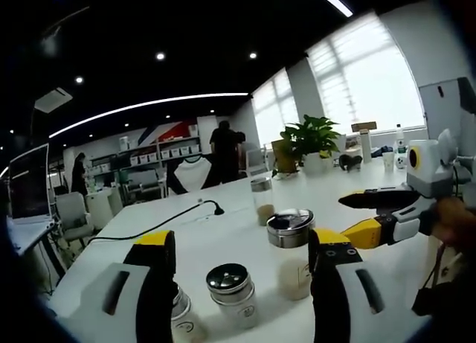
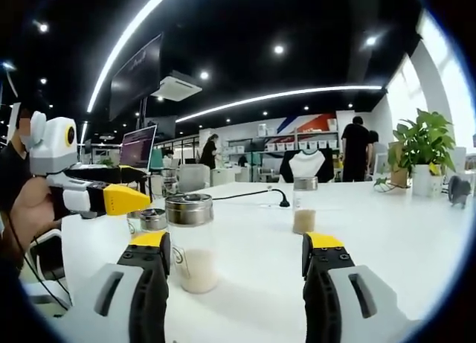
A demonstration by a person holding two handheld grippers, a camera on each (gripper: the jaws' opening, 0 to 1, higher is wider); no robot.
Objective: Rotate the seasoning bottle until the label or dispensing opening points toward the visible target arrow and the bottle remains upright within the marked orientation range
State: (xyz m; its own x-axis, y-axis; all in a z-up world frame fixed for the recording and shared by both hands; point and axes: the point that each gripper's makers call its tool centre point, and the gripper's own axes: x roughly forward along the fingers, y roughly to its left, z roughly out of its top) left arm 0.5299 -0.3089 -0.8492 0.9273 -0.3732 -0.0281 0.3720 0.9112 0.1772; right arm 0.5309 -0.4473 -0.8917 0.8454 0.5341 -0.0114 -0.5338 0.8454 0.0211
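Two open, empty grippers flank the upright seasoning bottle (image 1: 291, 254): left gripper (image 1: 245, 257) nearer, bottle between its jaws; right gripper (image 2: 234, 250) beside it on the bench (image 2: 387, 224).

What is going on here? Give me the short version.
A person holds a two-jaw gripper in each hand over a white table with several seasoning bottles. Both grippers are open and holding nothing. The left gripper frames a short metal-lidded bottle, with a taller bottle beside it. The right gripper faces open table between the taller bottle and a distant bottle.
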